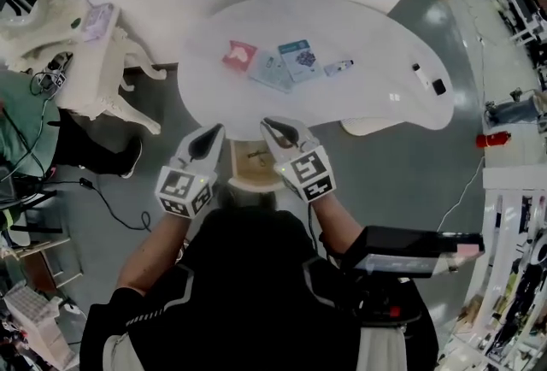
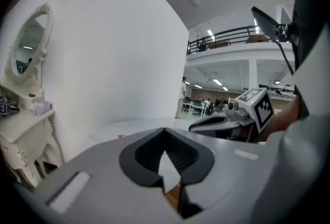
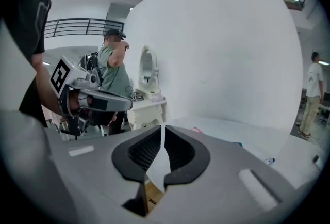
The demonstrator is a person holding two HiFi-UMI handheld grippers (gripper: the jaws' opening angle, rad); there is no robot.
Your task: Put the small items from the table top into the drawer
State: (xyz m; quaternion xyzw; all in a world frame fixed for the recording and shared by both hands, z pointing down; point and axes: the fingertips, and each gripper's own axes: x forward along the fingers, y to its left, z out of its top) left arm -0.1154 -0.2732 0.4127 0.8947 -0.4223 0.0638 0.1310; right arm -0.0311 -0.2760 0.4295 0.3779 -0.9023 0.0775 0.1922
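Several small items lie on the white oval table [image 1: 385, 44]: a pink packet [image 1: 240, 55], a pale blue packet [image 1: 270, 71], a blue card [image 1: 299, 59], a small bottle [image 1: 338, 67], and a white stick [image 1: 420, 75] beside a black block [image 1: 438, 86] at the right end. Under the near edge, a wooden drawer [image 1: 254, 164] stands pulled out. My left gripper [image 1: 210, 138] and right gripper [image 1: 275, 130] hover side by side over the drawer, short of the items. Both are shut and hold nothing. The left gripper [image 2: 165, 132] and right gripper [image 3: 163, 127] point roughly level across the table.
An ornate white dressing table [image 1: 85, 61] with an oval mirror [image 2: 28, 45] stands at the left. Cables [image 1: 102, 198] trail over the grey floor. A person in green [image 3: 111, 68] stands beyond the dressing table. Another person [image 3: 312, 94] stands far right.
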